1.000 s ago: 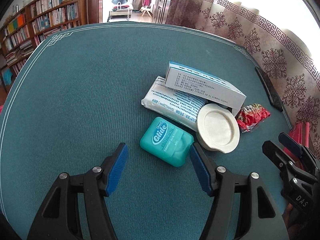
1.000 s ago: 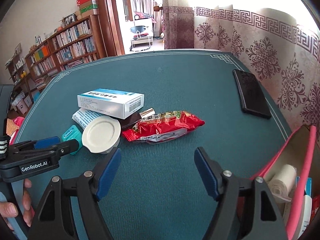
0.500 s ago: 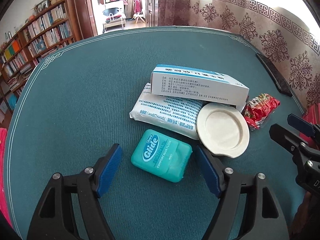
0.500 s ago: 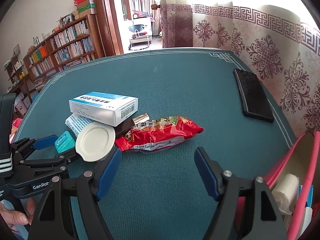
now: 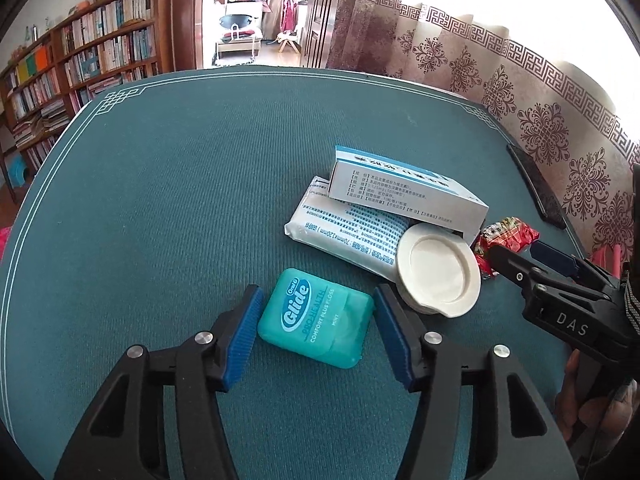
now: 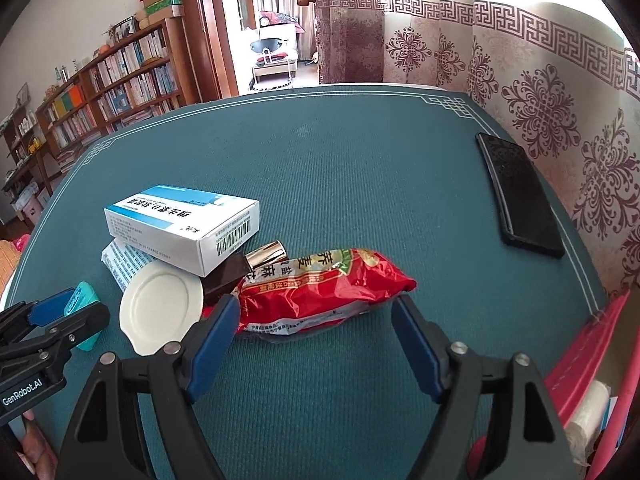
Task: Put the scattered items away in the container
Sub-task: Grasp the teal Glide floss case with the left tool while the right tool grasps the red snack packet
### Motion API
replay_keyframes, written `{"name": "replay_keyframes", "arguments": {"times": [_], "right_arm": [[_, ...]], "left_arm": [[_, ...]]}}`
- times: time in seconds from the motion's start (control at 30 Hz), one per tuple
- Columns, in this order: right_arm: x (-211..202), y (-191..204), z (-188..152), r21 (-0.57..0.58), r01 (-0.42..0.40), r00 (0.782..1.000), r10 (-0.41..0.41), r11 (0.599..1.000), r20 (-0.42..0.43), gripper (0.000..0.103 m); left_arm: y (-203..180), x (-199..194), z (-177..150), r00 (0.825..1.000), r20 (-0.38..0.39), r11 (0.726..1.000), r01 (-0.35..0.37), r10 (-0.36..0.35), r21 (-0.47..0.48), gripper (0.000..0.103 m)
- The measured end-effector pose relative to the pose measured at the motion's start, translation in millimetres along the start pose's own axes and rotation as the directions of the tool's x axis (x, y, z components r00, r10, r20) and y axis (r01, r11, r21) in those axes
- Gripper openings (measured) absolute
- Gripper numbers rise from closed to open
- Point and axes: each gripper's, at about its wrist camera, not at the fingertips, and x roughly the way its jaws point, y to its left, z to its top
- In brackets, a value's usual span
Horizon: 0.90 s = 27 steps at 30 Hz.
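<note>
A teal Glide floss box (image 5: 316,322) lies on the green table between the fingers of my left gripper (image 5: 316,332), which is open around it with small gaps on both sides. Behind it lie a white wipes pack (image 5: 348,226), a blue-and-white medicine box (image 5: 404,192) and a white round lid (image 5: 438,274). My right gripper (image 6: 316,340) is open just in front of a red snack packet (image 6: 320,292). A brown and gold tube (image 6: 248,266) lies beside the packet. The pink container (image 6: 588,360) is at the right edge.
A black phone (image 6: 518,196) lies at the table's right side near the patterned curtain. The container holds a white roll (image 6: 588,420). Bookshelves stand beyond the table's far left edge. The green table (image 5: 180,184) is bare on its left half.
My left gripper has moved forward so the floss box now lies between its fingers. My right gripper has moved forward toward the red snack packet.
</note>
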Motion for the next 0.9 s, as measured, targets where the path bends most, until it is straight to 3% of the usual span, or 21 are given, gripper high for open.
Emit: {"name": "replay_keyframes", "arguments": {"times": [0.23, 0.4, 0.5, 0.57, 0.7, 0.9], "right_arm": [[16.1, -0.6, 11.1, -0.004, 0.007, 1.0, -0.007, 1.0, -0.025, 0.094], [21.1, -2.3, 7.7, 0.017, -0.008, 0.999, 0.009, 1.0, -0.035, 0.093], [14.1, 2.4, 1.9, 0.004, -0.026, 1.0, 0.026, 1.0, -0.017, 0.072], [9.5, 4.9, -0.6, 0.009, -0.048, 0.999, 0.048, 0.999, -0.025, 0.051], [0.2, 3.3, -7.0, 0.036, -0.076, 0.997, 0.077, 0.996, -0.027, 0.046], [-31.9, 3.8, -19.1, 0.042, -0.1, 0.995, 0.101, 0.994, 0.002, 0.023]], "left_arm": [[-0.9, -1.2, -1.0, 1.0, -0.004, 1.0, 0.017, -0.018, -0.014, 0.06], [1.1, -0.2, -3.0, 1.0, -0.01, 0.999, 0.023, -0.023, -0.025, 0.06], [0.8, -1.1, -2.9, 1.0, -0.007, 0.999, 0.026, -0.026, -0.031, 0.06], [1.5, -3.5, -4.1, 1.0, -0.004, 0.999, 0.029, -0.029, -0.029, 0.06], [-2.6, -8.2, -3.8, 0.999, 0.007, 0.999, 0.038, -0.038, -0.017, 0.06], [-6.9, -21.0, -2.6, 0.998, 0.035, 0.998, 0.057, -0.057, -0.001, 0.06]]}}
